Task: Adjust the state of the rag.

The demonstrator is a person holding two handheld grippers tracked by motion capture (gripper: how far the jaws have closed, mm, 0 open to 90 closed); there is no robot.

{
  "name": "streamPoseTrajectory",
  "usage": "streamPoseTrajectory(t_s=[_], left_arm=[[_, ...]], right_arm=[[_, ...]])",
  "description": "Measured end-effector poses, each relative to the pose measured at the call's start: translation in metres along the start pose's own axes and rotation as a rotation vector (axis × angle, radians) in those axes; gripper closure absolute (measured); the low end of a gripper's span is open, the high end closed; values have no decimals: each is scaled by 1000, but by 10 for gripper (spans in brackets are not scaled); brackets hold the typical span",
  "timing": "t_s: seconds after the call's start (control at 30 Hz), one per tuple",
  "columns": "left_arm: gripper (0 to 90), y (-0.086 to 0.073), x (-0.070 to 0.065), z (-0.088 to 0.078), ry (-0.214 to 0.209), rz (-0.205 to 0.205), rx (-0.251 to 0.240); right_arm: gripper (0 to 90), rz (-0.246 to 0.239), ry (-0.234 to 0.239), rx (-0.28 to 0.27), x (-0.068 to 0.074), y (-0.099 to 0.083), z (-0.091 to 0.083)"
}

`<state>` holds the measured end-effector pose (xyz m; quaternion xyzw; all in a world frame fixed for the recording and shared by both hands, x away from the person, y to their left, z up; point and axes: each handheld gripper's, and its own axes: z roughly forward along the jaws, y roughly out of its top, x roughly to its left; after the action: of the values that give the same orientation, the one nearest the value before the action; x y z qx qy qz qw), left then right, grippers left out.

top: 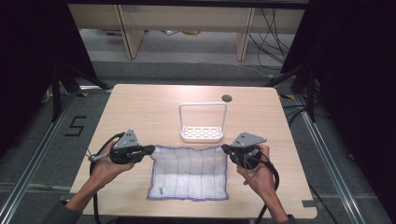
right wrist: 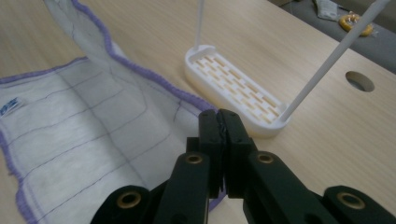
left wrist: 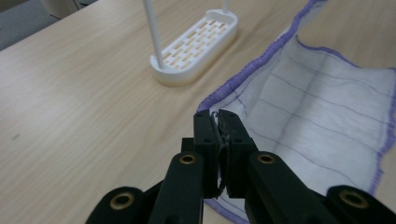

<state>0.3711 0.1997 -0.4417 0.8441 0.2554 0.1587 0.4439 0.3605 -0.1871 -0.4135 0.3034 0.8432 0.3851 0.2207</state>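
A white cloth with thin purple lines and a purple hem lies on the wooden table, its far edge raised. My left gripper is shut on the cloth's far left corner. My right gripper is shut on the far right corner. The cloth hangs in a shallow sag between the two held corners, and its near edge rests on the table. In the right gripper view the cloth spreads out to the left of the jaws.
A white rack with a slotted base and a tall thin hoop stands just beyond the cloth's far edge, also seen as the rack and the rack. A round hole is in the table behind it. Floor and cables lie beyond.
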Motion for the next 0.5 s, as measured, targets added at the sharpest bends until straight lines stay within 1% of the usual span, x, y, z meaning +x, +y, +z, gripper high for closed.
streamPoseTrajectory(t_s=[0.03,0.07,0.1,0.13,0.17,0.2,0.23,0.27,0.3,0.33,0.37,0.4,0.43,0.47,0.5], left_arm=[[863,-4,-6,-2,-4,6,5],[863,-9,-10,-3,-17,29,24],[863,-13,-15,-5,-19,40,39],[863,-13,-15,-5,-19,40,39],[862,-21,-25,-6,-31,37,36],[863,-25,-30,-6,-41,25,27],[862,-29,-33,-8,-45,34,36],[862,-32,-35,-10,-49,57,53],[862,-35,-38,-10,-55,58,59],[861,-39,-41,-10,-58,64,69],[860,-42,-43,-9,-60,73,84],[859,-46,-45,-8,-58,77,103],[859,-50,-48,-6,-62,63,98],[858,-54,-51,-4,-76,54,116],[856,-56,-51,-3,-81,86,136]], right_arm=[[892,-1,2,5,5,-3,-2],[892,-7,-1,9,9,-6,-3],[892,-19,5,14,13,-10,-5],[892,-20,9,17,17,-13,-6],[892,-18,14,18,21,-15,-7],[892,-23,20,29,24,-18,-10],[892,-36,17,26,27,-19,-10],[892,-34,9,37,31,-21,-12],[892,-52,13,36,33,-23,-13],[892,-46,16,45,37,-26,-13],[892,-56,21,53,39,-28,-14],[892,-55,26,66,43,-31,-14],[892,-67,28,77,46,-34,-13],[891,-73,30,90,49,-37,-12],[891,-74,38,108,52,-41,-11]])
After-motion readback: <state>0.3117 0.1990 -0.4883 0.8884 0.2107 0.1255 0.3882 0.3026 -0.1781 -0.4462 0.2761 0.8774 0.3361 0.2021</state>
